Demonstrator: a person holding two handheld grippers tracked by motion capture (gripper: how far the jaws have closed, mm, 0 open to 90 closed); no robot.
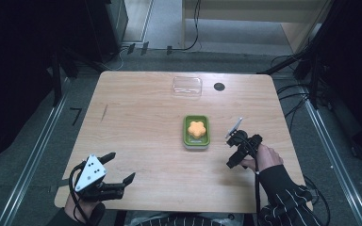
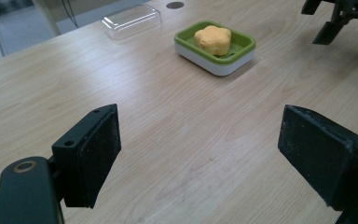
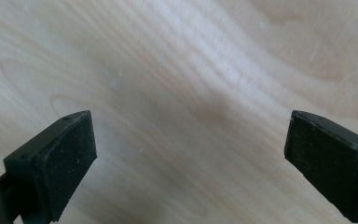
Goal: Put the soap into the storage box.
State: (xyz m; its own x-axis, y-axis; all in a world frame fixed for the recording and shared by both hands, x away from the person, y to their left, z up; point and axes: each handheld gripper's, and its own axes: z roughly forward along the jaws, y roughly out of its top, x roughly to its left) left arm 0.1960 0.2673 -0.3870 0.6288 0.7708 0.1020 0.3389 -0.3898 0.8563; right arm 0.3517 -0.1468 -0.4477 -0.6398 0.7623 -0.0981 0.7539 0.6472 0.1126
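Observation:
An orange flower-shaped soap [image 1: 196, 128] [image 2: 211, 39] lies in a green and white soap dish [image 1: 186, 139] [image 2: 216, 66] at the middle right of the wooden table. My left gripper [image 1: 120, 168] [image 2: 200, 158] hovers near the table's front left corner. It is open and empty, and points toward the dish from well short of it. My right gripper [image 1: 229, 149] [image 3: 189, 154] is just right of the dish, tipped down at bare wood. Its jaws stand wide apart with nothing between them. It also appears far off in the left gripper view [image 2: 335, 18].
A clear plastic lid [image 1: 187, 86] [image 2: 131, 19] rests near the table's far edge, behind the dish. A small black round grommet [image 1: 219, 86] [image 2: 175, 5] sits to its right. Cables and dark stands surround the table on the floor.

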